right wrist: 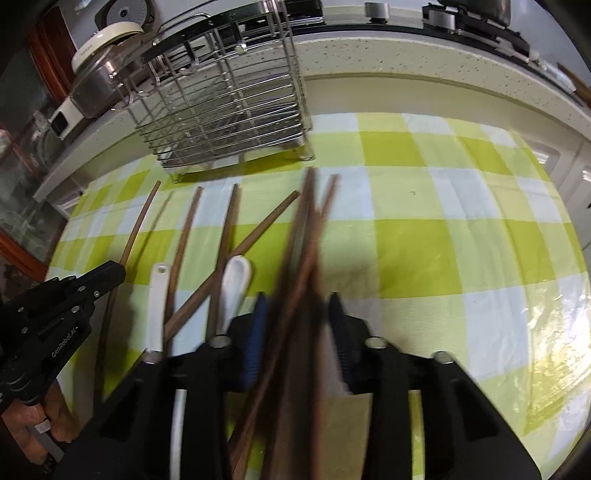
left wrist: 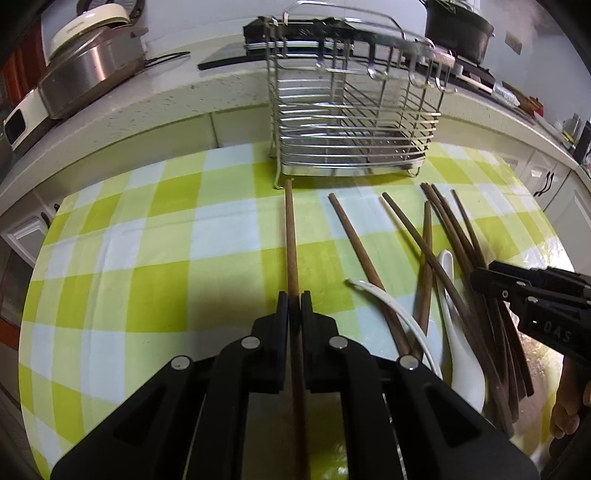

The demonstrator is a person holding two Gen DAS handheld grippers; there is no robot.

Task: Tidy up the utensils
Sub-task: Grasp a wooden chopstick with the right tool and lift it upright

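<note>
My left gripper (left wrist: 294, 299) is shut on a single brown chopstick (left wrist: 290, 240) that lies on the checked cloth and points at the empty wire rack (left wrist: 354, 122). To its right lie several loose chopsticks (left wrist: 424, 243) and two white spoons (left wrist: 461, 369). In the right wrist view, my right gripper (right wrist: 297, 314) is closed around a blurred bundle of brown chopsticks (right wrist: 303, 258), with the pads against its sides. The rack (right wrist: 229, 107) stands far left of it. The left gripper (right wrist: 118, 271) shows at the left edge with its chopstick (right wrist: 138, 225).
The green-and-white checked cloth (right wrist: 443, 240) covers the table up to a speckled counter edge (left wrist: 184, 96). On the counter stand a steel cooker (left wrist: 92, 70) and a black pot (left wrist: 458, 29). Cabinet doors (left wrist: 546, 184) lie at the far right. A hand (right wrist: 40, 421) holds the left gripper.
</note>
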